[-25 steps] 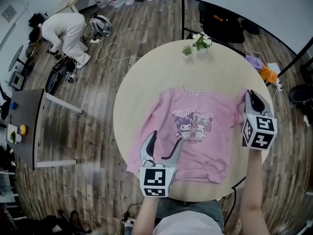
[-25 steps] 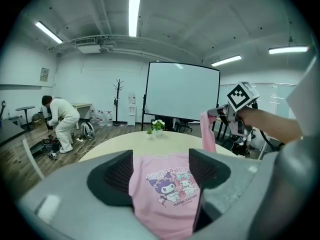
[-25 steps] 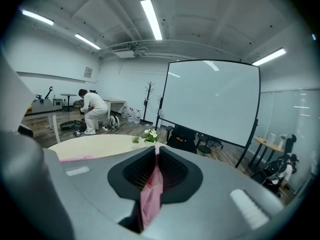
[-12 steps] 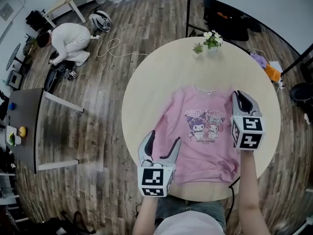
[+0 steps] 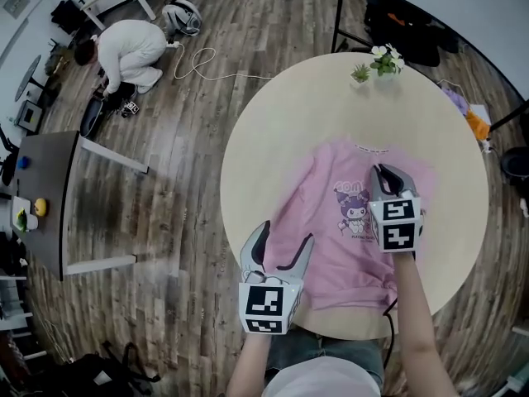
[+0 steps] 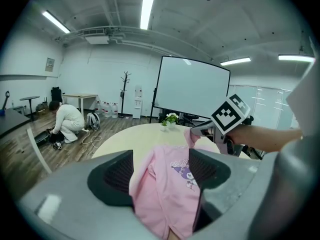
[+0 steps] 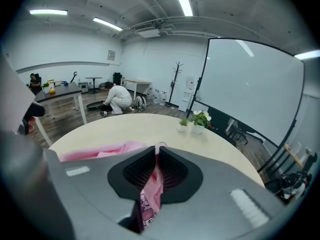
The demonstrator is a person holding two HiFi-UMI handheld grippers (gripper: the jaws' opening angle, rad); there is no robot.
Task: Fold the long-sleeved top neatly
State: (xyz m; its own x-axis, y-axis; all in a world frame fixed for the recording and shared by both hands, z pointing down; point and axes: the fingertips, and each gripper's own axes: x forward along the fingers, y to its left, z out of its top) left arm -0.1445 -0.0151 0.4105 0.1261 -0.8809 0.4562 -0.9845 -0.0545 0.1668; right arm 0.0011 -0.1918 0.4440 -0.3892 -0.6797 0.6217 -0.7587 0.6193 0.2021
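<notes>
Pink long-sleeved top (image 5: 326, 222) lies flat, front side up, on the near half of the round desk (image 5: 289, 131), neckline toward the desk's far side, hem at the desk's near edge. Cartoon print (image 5: 355, 209) on the chest is partly covered. The right side of the top is lifted off the desk and drawn in toward the desk's middle line, so a raised fold of pink hangs over the print.

Right gripper (image 5: 387, 174) has that fold: jaws closed almost together with a strip of pink fabric pinched between the pads (clear in the right gripper view, cloth runs down through the gap). It hovers above the desk, over the top's chest, forearm reaching in from the desk's near edge.

Left gripper (image 5: 285, 236) is at the desk's near-left edge, jaws spread wide with nothing clamped; its own view shows the top's left side and sleeve lying on the desk beyond the gap, not touching either pad.

Two small potted plants (image 5: 374, 66) stand side by side at the desk's far edge, well apart from the top. The rest of the desk surface is bare, light-coloured.

Off the desk: wood floor (image 5: 182, 164) all round, a white cable (image 5: 207, 60) looping on it far-left of the desk, a person in white (image 5: 132, 44) crouched further out the same way. A projection screen (image 6: 192, 91) stands beyond the desk's far side.
</notes>
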